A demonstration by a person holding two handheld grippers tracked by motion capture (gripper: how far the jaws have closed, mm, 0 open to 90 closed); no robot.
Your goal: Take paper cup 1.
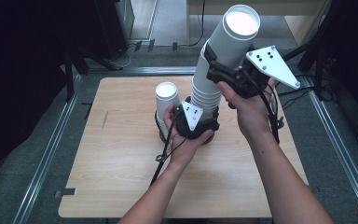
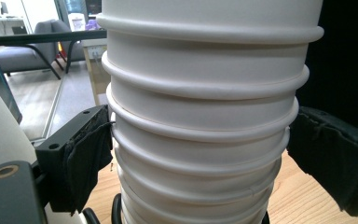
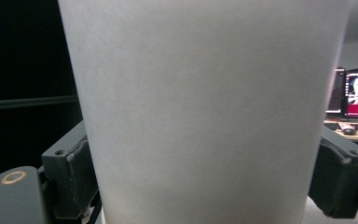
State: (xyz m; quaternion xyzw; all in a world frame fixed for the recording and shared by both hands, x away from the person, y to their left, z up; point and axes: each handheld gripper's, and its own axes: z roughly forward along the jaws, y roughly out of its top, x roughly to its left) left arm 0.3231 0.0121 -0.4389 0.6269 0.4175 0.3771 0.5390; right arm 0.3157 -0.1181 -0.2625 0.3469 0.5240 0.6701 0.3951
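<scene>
White paper cup [image 1: 235, 35] is clenched in our right claw [image 1: 223, 70], directly above the stack [image 1: 205, 95]. Left claw [image 1: 193, 123] grips the stack base on the worktop [image 1: 121, 163]. We should pull straight up, no twisting, keeping the lower clamp firm.

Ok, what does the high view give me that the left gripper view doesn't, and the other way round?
High view: the right gripper clamped on the topmost white paper cup, which is tilted, and a single upturned white paper cup beside the stack on the light wooden table. Left gripper view: the rolled rims close up, with cloth-wrapped black pads against both sides. Both: the stack of white paper cups inside the left gripper.
</scene>
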